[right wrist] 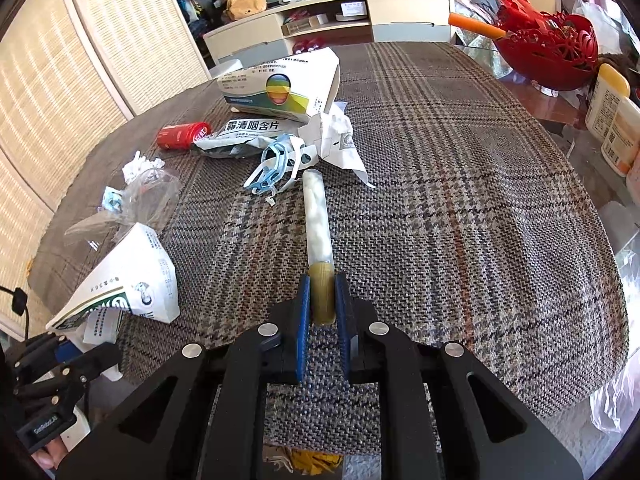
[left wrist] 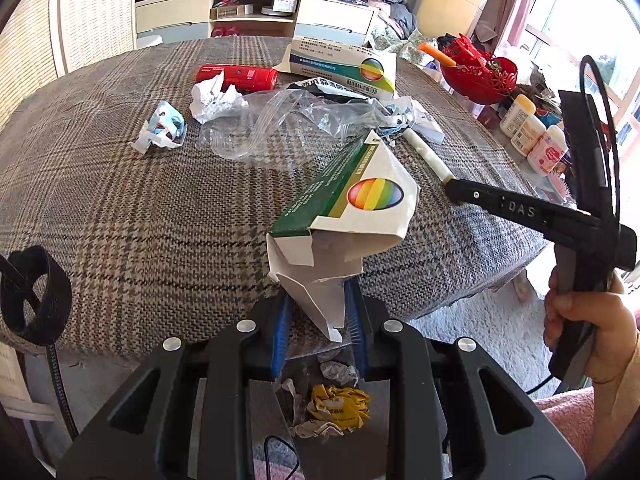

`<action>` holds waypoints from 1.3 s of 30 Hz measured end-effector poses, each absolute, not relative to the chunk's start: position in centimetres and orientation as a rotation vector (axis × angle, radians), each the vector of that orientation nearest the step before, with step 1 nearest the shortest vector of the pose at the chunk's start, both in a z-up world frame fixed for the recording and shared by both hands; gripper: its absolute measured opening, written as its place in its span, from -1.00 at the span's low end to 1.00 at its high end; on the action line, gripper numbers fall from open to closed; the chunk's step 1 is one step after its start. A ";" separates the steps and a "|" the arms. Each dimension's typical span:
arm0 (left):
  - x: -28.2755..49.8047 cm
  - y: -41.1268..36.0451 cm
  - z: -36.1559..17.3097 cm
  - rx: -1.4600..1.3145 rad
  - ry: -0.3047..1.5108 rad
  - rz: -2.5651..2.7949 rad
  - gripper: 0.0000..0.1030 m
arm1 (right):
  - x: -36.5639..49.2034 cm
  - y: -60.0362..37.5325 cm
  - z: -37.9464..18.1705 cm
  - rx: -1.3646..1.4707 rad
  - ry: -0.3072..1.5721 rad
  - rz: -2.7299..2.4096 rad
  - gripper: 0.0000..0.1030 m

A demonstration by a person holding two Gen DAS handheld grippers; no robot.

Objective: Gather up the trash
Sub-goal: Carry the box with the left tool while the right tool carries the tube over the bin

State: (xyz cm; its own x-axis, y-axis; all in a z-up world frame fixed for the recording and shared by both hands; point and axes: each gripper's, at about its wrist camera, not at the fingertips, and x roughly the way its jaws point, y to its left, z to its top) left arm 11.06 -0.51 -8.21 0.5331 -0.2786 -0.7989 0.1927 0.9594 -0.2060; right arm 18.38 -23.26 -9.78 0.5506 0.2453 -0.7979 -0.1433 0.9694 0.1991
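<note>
My left gripper [left wrist: 320, 312] is shut on a crushed white-and-green medicine box [left wrist: 352, 216], held over the near table edge; the same box shows in the right wrist view [right wrist: 128, 280]. My right gripper [right wrist: 322, 304] is shut on the olive cap of a clear tube [right wrist: 317, 224] with white filling, lying on the plaid cloth; the tube also shows in the left wrist view [left wrist: 426, 154]. Other trash lies farther back: a second medicine box [right wrist: 280, 88], a red can [right wrist: 182, 135], a clear plastic bag [left wrist: 280, 120], crumpled paper [left wrist: 214, 98] and blue-white wrappers [left wrist: 164, 128].
Crumpled yellow and grey trash [left wrist: 336, 404] lies below the table edge. A red basket [right wrist: 548, 52] and lotion bottles [right wrist: 612, 120] stand at the right on a glass surface. A TV cabinet [right wrist: 328, 20] stands behind the table.
</note>
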 end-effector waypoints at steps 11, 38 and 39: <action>7.8 -0.9 -7.9 -0.083 0.962 -0.276 -0.53 | 15.1 -24.0 -9.6 0.093 0.976 0.255 -0.74; -0.2 -1.6 -11.6 -0.096 1.027 -0.275 -0.54 | 3.3 -25.0 -11.9 0.171 1.023 0.335 -0.74; -0.4 -1.6 -12.0 -0.098 1.033 -0.273 -0.54 | 3.0 -24.9 -12.1 0.170 1.028 0.341 -0.74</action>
